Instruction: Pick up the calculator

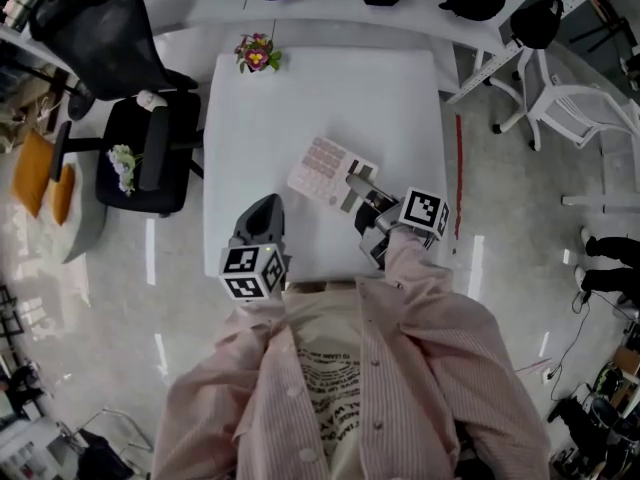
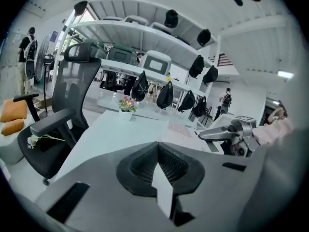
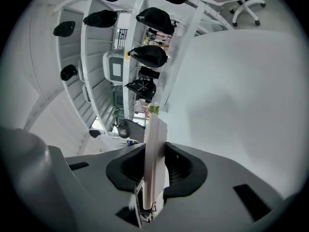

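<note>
Jaws of the right gripper (image 3: 154, 161) are part-open and clamped on the calculator (image 3: 155, 129), seen edge-on. The calculator is held by its display end, long axis running on from the jaws over the worktop (image 1: 300, 98). The left gripper (image 2: 158, 149) is closed and empty, alongside.

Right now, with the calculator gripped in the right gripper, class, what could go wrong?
The right gripper pinches the calculator only by one end, so most of it sticks out beyond the jaws; it may tilt or slip. If it slips, it would likely fall onto the table below.
</note>
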A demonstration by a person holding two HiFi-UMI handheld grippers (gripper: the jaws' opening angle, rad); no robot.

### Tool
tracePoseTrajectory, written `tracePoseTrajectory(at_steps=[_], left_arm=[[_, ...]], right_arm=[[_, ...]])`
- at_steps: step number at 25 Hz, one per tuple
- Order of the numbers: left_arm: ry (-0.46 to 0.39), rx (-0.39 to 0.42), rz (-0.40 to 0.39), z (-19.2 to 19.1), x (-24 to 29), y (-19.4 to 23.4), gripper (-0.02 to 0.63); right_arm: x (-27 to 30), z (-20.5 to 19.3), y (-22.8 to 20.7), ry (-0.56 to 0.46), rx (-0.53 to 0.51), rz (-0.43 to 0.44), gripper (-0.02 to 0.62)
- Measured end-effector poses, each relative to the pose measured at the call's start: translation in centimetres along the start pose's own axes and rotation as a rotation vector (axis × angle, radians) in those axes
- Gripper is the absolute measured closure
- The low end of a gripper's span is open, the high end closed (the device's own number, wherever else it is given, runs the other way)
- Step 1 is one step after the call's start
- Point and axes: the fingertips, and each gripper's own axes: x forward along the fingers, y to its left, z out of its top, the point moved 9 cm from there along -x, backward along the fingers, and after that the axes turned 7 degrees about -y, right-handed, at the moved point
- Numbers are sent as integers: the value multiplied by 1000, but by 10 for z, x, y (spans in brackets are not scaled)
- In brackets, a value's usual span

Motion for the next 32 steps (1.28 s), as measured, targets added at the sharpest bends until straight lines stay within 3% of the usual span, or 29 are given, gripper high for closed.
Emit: tracePoseTrajectory(at_steps=[18,32], left_arm=[[-184,82,-77,62,-21,-13,605],[-299,184,-136,101,-35,-24,605]], right_arm=[[-48,4,59,-94,41,85,509],[-73,23,101,-160,43,226,508]])
